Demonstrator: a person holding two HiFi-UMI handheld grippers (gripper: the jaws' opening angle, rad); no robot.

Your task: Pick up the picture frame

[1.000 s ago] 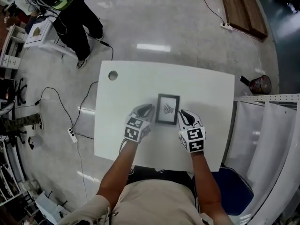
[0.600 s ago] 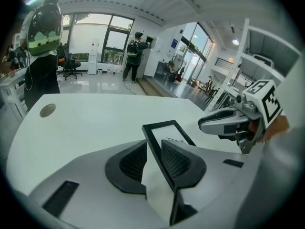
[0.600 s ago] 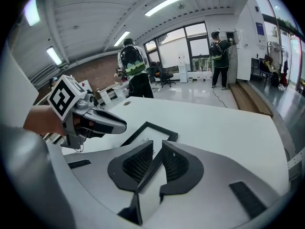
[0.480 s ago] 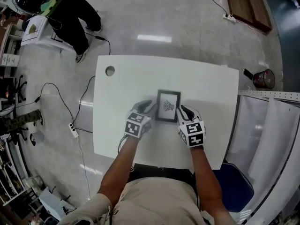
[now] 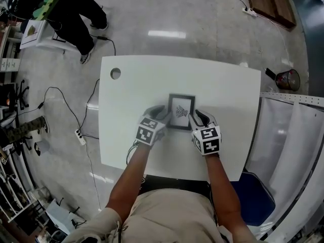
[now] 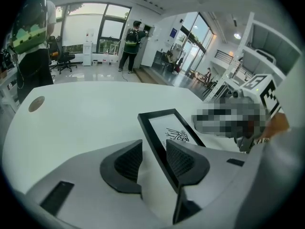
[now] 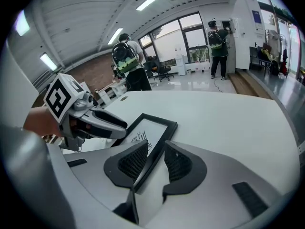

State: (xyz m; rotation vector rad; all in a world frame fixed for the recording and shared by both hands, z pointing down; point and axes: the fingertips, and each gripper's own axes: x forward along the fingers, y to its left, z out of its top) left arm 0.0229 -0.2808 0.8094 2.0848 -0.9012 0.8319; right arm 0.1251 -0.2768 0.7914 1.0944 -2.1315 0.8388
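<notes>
picture frame [image 5: 180, 111]: black border, white inside, black line drawing | table [image 5: 223, 90]: white | left gripper [image 5: 161, 113], right gripper [image 5: 195, 117]: grey, black meshed pads [image 6: 127, 162], black-and-white square markers

A slim, black, rectangular picture frame [image 5: 180, 112] holds a white sheet with a small black line drawing printed near its middle. It lies flat, face up, on the glossy white table [image 5: 136, 90], about midway across the top and a little nearer the person's edge. Its long sides run away from the person, so it reads as upright in the head view.
</notes>
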